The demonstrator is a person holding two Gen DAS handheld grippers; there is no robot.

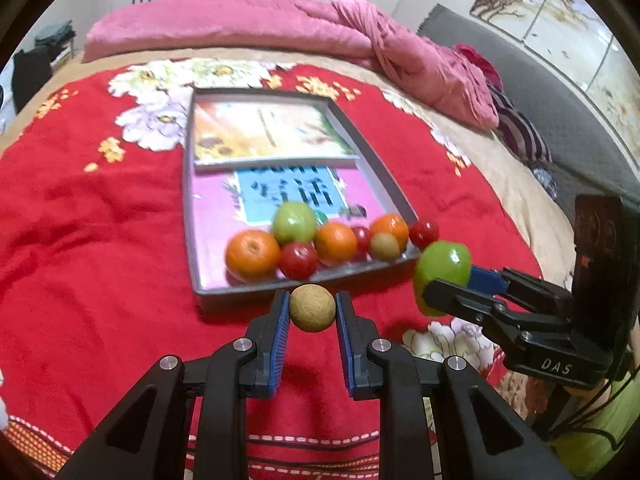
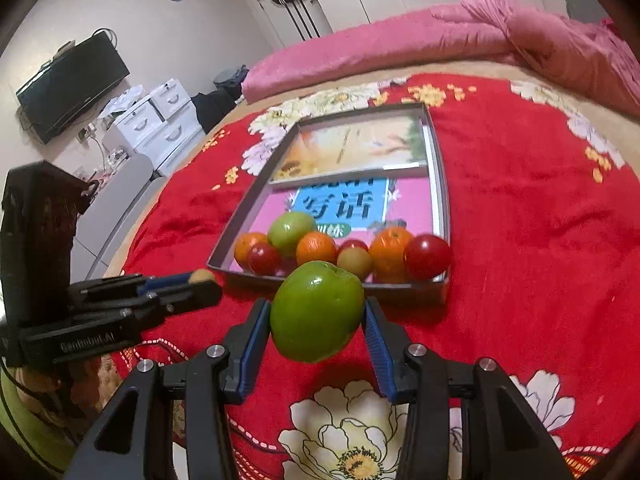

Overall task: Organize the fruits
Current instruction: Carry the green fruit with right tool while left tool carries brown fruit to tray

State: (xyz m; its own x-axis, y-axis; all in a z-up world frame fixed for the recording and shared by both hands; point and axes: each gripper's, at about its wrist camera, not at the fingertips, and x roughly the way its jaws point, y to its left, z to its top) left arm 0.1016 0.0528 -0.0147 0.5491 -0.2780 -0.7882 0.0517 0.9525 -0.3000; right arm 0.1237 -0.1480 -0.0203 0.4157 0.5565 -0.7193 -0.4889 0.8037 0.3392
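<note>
My left gripper [image 1: 312,309] is shut on a small tan round fruit [image 1: 312,308], held just in front of the grey tray [image 1: 256,289]. My right gripper [image 2: 316,316] is shut on a green apple [image 2: 316,312], held above the red blanket near the tray's [image 2: 440,184] front edge. The apple also shows in the left wrist view [image 1: 442,276], at the tray's right corner. At the tray's near end lie oranges [image 1: 253,255], red tomatoes [image 1: 299,259], another green apple [image 1: 295,223] and a small tan fruit [image 1: 384,246].
Two books [image 1: 264,132] lie in the tray's far part. A rolled pink quilt [image 1: 280,28] lies at the back of the bed. White drawers [image 2: 156,120] and a television [image 2: 72,84] stand by the wall to the left.
</note>
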